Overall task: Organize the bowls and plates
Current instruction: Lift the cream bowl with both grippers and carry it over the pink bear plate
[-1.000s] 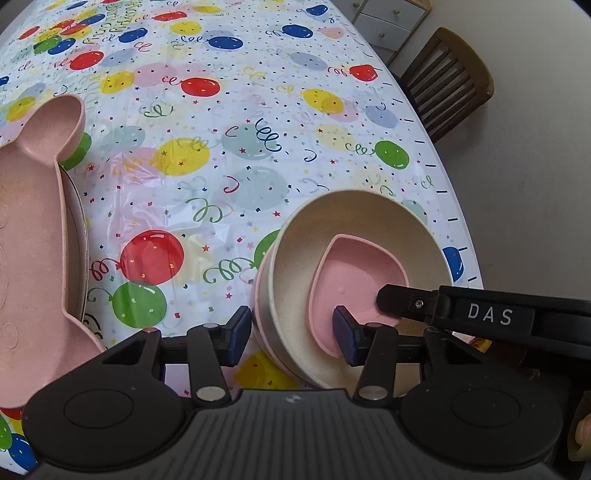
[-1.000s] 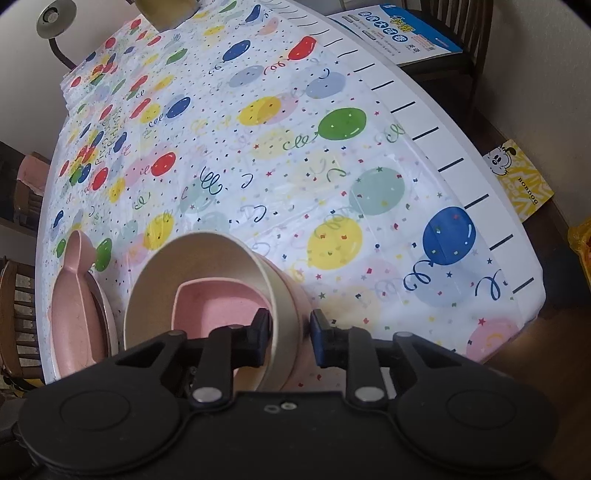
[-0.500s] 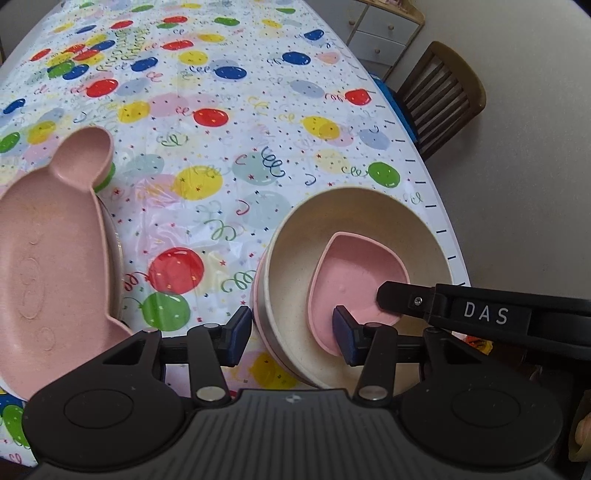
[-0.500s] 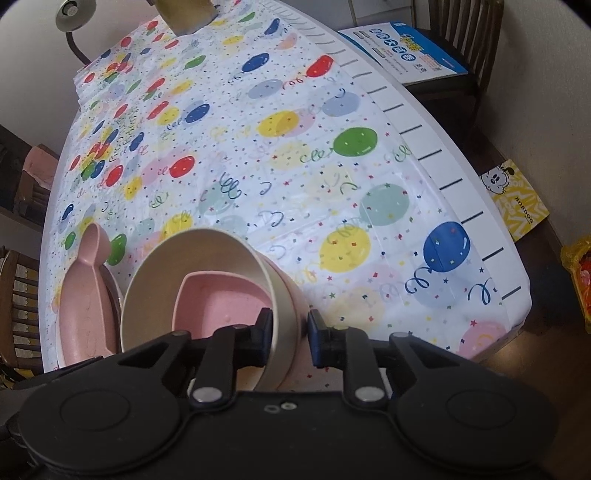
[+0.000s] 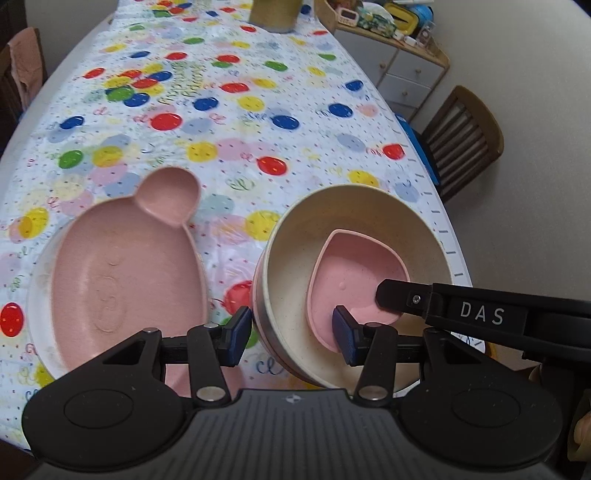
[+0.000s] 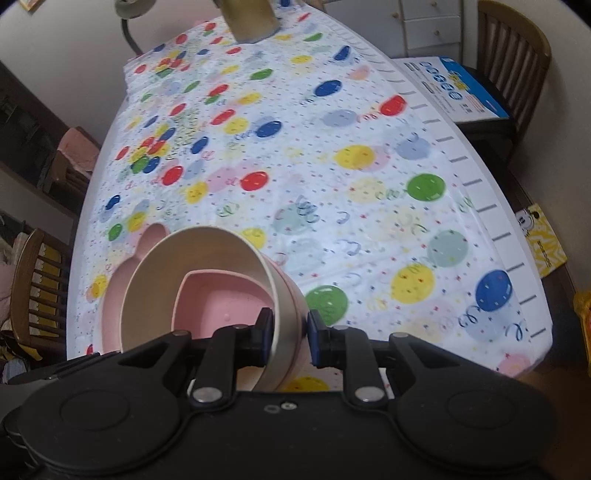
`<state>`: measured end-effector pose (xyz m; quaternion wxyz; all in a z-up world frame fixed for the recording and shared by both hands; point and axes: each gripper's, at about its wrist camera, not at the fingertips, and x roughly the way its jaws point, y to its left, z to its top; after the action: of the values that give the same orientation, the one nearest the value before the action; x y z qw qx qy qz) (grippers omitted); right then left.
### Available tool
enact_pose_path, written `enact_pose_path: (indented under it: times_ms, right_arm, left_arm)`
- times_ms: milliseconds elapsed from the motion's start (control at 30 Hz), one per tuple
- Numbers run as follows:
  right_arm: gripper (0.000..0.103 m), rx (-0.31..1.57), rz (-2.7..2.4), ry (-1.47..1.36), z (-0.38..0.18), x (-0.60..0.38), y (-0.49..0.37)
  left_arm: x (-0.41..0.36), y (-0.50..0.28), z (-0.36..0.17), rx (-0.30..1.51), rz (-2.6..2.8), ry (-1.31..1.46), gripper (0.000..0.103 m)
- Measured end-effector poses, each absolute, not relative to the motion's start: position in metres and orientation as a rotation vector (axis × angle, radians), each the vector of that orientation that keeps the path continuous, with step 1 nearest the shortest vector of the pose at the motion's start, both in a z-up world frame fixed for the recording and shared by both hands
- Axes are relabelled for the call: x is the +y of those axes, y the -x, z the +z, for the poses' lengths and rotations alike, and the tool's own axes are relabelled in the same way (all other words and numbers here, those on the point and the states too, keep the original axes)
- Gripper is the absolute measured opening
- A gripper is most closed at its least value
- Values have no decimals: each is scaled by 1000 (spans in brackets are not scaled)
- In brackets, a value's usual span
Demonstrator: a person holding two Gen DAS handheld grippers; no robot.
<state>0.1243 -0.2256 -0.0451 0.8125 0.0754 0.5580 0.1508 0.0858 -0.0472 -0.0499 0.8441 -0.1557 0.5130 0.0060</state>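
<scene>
Now that both hands have risen with the load, the nested bowls ride higher above the tablecloth than they did a moment ago, and more of the far table has come into both views. Nearest the lens, the left gripper (image 5: 291, 332) straddles the near wall of the stack, one pad outside the pink outer bowl (image 5: 258, 295) and one inside against the small pink dish (image 5: 360, 275); the jaws stand part-way apart, and whether both pads press is hard to tell. The right gripper (image 6: 290, 330) is clamped tight across the rim of the cream bowl (image 6: 207, 254) and the pink bowl under it. The stack appears lifted clear of the balloon tablecloth (image 6: 332, 177) and tilted slightly. Just beside it on the left lies the pink bear-shaped plate (image 5: 125, 266), resting on a pale round plate (image 5: 37, 266), now almost wholly in view. Farther off stand a gold container (image 5: 273, 14) and a wooden chair (image 5: 465, 136). The lift suggests the bowls are being carried as one unit, probably toward the plates or a clear spot.
</scene>
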Motion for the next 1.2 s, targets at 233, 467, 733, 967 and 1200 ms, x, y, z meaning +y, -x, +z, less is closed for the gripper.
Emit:
enact_pose_path:
  times_ms: [233, 467, 733, 967, 1200]
  right_arm:
    - [19, 1173, 389, -99, -33, -184, -124]
    - [19, 1163, 458, -51, -27, -144, -124]
    - [19, 1170, 518, -5, -31, -99, -124]
    - [19, 1187, 549, 36, -44, -66, -125]
    - [18, 1214, 558, 73, -62, -41, -126]
  left_arm:
    - [-13, -73, -40, 1052, 79, 360, 48]
    - [22, -62, -36, 1027, 143, 394, 48]
    - [57, -54, -44, 1027, 209, 433, 47]
    - [82, -52, -60, 1043, 251, 465, 47]
    - [99, -52, -80, 1071, 260, 495, 47]
